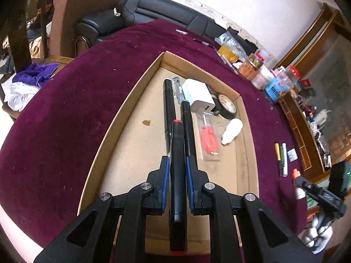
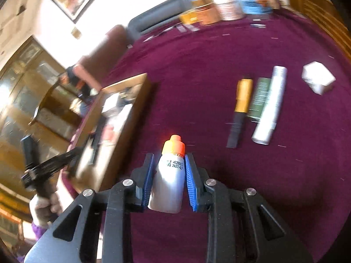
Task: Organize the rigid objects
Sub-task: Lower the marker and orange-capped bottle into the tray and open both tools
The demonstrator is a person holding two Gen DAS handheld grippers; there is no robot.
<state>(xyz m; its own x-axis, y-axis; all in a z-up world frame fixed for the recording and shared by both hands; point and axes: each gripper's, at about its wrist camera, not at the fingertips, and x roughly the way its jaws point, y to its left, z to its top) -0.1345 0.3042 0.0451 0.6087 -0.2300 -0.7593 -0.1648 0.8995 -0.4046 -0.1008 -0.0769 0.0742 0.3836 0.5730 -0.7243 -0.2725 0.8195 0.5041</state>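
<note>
My left gripper (image 1: 177, 161) is shut on a black marker with red ends (image 1: 177, 175) and holds it over the shallow cardboard tray (image 1: 122, 118). In the tray lie two black markers (image 1: 169, 109), a clear pen (image 1: 178, 88), a white charger (image 1: 200, 95), a roll of black tape (image 1: 227, 108), a red screwdriver in a bag (image 1: 208, 140) and a white bulb (image 1: 231, 130). My right gripper (image 2: 169, 156) is shut on a small white bottle with an orange cap (image 2: 169, 182), above the purple cloth right of the tray (image 2: 122, 118). It also shows in the left wrist view (image 1: 298, 184).
On the purple tablecloth (image 2: 197, 76) lie a yellow-and-black pen (image 2: 240, 107), a green tube (image 2: 260, 97), a silver tube (image 2: 271, 105) and a white box (image 2: 318, 80). Jars and boxes (image 1: 263, 74) crowd the far table edge. A black sofa (image 1: 140, 8) stands behind.
</note>
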